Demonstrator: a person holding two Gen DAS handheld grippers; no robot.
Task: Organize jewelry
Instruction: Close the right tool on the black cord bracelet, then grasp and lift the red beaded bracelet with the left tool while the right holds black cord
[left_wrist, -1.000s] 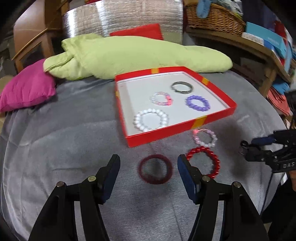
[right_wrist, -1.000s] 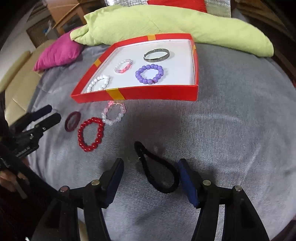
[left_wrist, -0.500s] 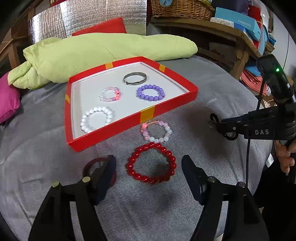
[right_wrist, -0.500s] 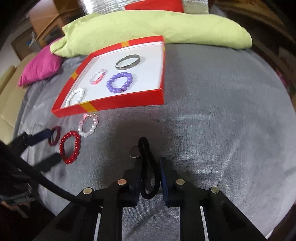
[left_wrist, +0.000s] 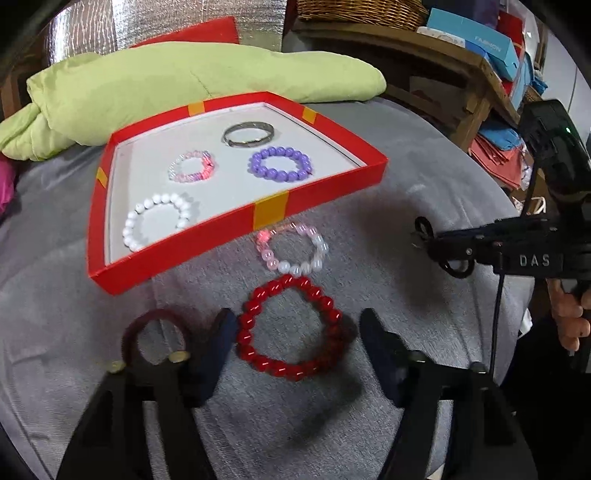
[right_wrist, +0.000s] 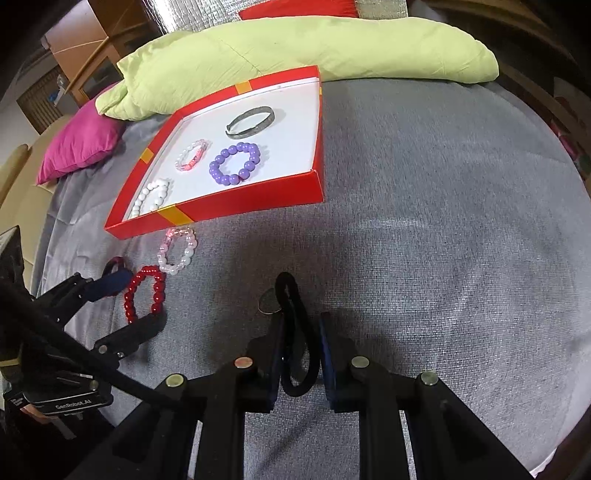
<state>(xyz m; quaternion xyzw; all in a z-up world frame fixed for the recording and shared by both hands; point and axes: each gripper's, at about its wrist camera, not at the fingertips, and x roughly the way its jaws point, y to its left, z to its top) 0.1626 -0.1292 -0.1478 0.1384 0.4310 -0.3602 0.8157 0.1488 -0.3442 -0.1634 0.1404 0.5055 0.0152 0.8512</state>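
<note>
A grey cloth (right_wrist: 424, 221) covers the whole work surface, with a light green cushion (right_wrist: 295, 48) lying along its far edge. On the cloth sits the red box (left_wrist: 325, 192), a shallow tray with a white floor. Inside it four pieces already lie apart from each other: a metal bangle (left_wrist: 248, 134), a purple bead bracelet (left_wrist: 280, 164), a small pink bracelet (left_wrist: 192, 167) and a white bead bracelet (left_wrist: 157, 218).

Outside the box, just in front of its near wall, three pieces wait: a pale pink bracelet (left_wrist: 293, 249), a red bead bracelet (left_wrist: 291, 328) and a dark red band (left_wrist: 155, 334).

The left gripper (left_wrist: 295, 347) hangs low over the red bead bracelet. Its jaws are closing, with the bracelet between them, but the pads do not yet press on it. The right gripper (right_wrist: 301, 350) is clenched on a black hair tie (right_wrist: 295, 332), whose loop sticks out in front of the fingers; a small metal ring (right_wrist: 267, 304) sits beside it.

I think the danger is on the left side. The left finger (left_wrist: 218, 343) stands very near the dark red band, so it may push or catch this band together with the beads. Round beads can also slip from the pads if the squeeze comes only on one edge. On the right, the soft tie may sag and drag on the cloth or hook the box wall.
</note>
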